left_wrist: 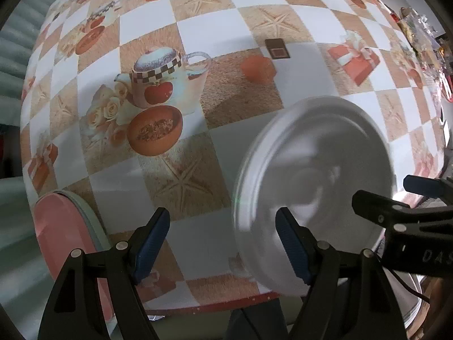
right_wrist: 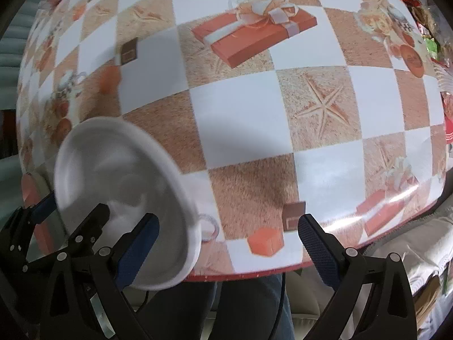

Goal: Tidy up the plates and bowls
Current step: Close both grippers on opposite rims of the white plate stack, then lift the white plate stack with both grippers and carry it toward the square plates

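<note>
The white bowl [left_wrist: 311, 181] looks like smooth glazed ceramic, the checked tablecloth [right_wrist: 235, 107] like glossy wipe-clean plastic, and the gripper pads [right_wrist: 317, 249] like matt, finely ribbed blue rubber on black plastic.

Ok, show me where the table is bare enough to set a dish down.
Bare cloth runs between the pink plate at the near-left edge and the white bowl, and over everything beyond the bowl. Right of the bowl is also open. Crowded: the far-right clutter and the near edge where both grippers sit.
</note>
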Demonstrator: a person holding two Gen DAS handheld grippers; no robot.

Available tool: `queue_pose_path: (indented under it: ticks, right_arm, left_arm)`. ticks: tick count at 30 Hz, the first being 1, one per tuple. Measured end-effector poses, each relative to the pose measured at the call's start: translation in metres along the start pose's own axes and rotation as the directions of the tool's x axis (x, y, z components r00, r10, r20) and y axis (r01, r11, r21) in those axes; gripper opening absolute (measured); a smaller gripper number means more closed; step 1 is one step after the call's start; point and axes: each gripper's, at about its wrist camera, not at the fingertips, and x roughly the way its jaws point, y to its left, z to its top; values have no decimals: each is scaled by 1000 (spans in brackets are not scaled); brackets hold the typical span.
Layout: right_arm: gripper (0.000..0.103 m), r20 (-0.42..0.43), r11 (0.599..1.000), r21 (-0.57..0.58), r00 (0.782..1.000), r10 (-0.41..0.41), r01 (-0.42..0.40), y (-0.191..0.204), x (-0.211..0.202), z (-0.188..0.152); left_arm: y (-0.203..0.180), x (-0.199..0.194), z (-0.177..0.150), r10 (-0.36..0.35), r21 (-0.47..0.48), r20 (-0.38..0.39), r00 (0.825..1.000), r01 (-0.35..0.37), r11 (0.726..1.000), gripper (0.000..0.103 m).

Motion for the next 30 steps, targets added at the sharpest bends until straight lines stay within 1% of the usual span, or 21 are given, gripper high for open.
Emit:
queue_pose_path:
  ticks: [5,10,12,13,16,19,20,22,23,24,25,26,27,29,30]
  right_arm:
    - [99,-7,1000,-4,1000,-11,11,0,12,6]
    - [102,-12,1000,-12,1000,-9,8,1,20,8]
    - [103,-6,1000,-15,1000,-7,7,3,21,6]
    - [103,-6,1000,-16,1000,-4,4,6,25,-1]
    - [103,-15,1000,-17,1000,-8,7,8,28,-3]
    - [103,-46,999,-31,999,-10,9,13,30,1]
    - [103,-56,999,-35,998,-12,10,14,36,14]
    - [103,-56,1000,-29,998,-14,12,19,38,15]
    - [100,-52,1000,-26,999,-15,14,19,41,21]
    - [97,-41,1000,-17,999,-8,7,21,40,19]
    - [92,-35,1000,-14,999,0,0,22,40,19]
    - [84,-31,1000,-15,999,7,-8,24,40,21]
    - [79,-26,1000,-19,1000,14,-14,27,39,19]
    - [62,-18,999,-33,999,33,-34,33,37,17]
    - [59,-16,998,-37,999,41,-42,34,36,16]
  left_arm:
    - [1,12,5,-17,-22,-13,1000,17,1000,80]
    - [3,14,7,-22,-4,4,1000,22,1000,80]
    - [5,15,5,-26,0,7,1000,26,1000,80]
    - [2,16,10,-29,1,7,1000,29,1000,80]
    - [-3,20,13,-38,-1,-1,999,37,999,81]
    - [-2,23,14,-36,2,-2,999,36,999,81]
    - [-3,23,14,-32,10,-2,999,32,999,81]
    - [-3,28,14,-28,20,-4,1000,28,999,80]
    - [-5,28,18,-31,23,-6,999,32,999,78]
    - [-7,27,20,-36,31,-7,999,36,999,76]
    - [-6,22,12,-41,40,-5,999,41,998,72]
    - [-8,21,12,-46,54,-2,999,46,997,67]
    - [-9,17,7,-49,68,0,999,49,996,64]
    - [-18,15,8,-57,88,1,998,57,994,51]
    - [-21,15,8,-70,99,-1,998,69,993,47]
